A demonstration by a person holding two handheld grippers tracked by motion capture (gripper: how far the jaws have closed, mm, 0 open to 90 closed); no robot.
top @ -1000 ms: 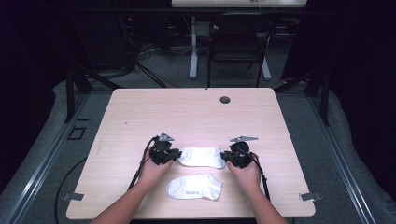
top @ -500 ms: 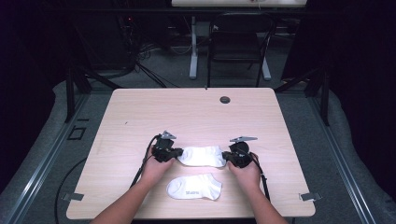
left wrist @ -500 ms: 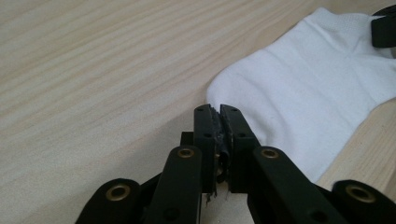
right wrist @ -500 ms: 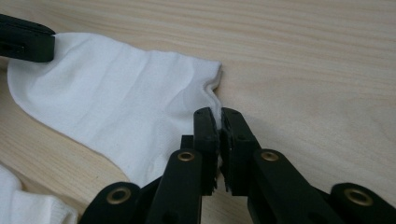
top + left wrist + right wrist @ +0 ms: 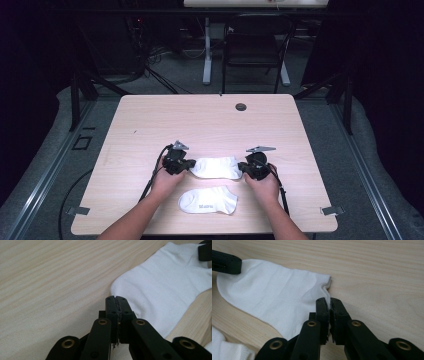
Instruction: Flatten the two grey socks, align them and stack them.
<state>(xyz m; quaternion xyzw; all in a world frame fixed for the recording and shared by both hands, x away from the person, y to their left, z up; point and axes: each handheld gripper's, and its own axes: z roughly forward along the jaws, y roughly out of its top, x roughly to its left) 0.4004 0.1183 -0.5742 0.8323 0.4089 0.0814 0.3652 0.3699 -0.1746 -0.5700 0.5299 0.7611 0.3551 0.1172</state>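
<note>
Both tools (image 5: 191,166) (image 5: 243,169) clamped — far sock (image 5: 216,167), opposite ends

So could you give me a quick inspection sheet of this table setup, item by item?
Surface: light wooden table, with a round dark grommet near its far edge.
Job's things: far white cotton ankle sock lying flat, pinched at both ends; near white cotton ankle sock lying loose in front of it.
Clutter: nothing seen.
Grippers: left hand-held gripper shut on the far sock's edge; right hand-held gripper shut on its other end. Both have just been closing.
Cables: a black cable trails from the left hand-held gripper.
Surroundings: dark room, grey floor, black chair beyond the table.
</note>
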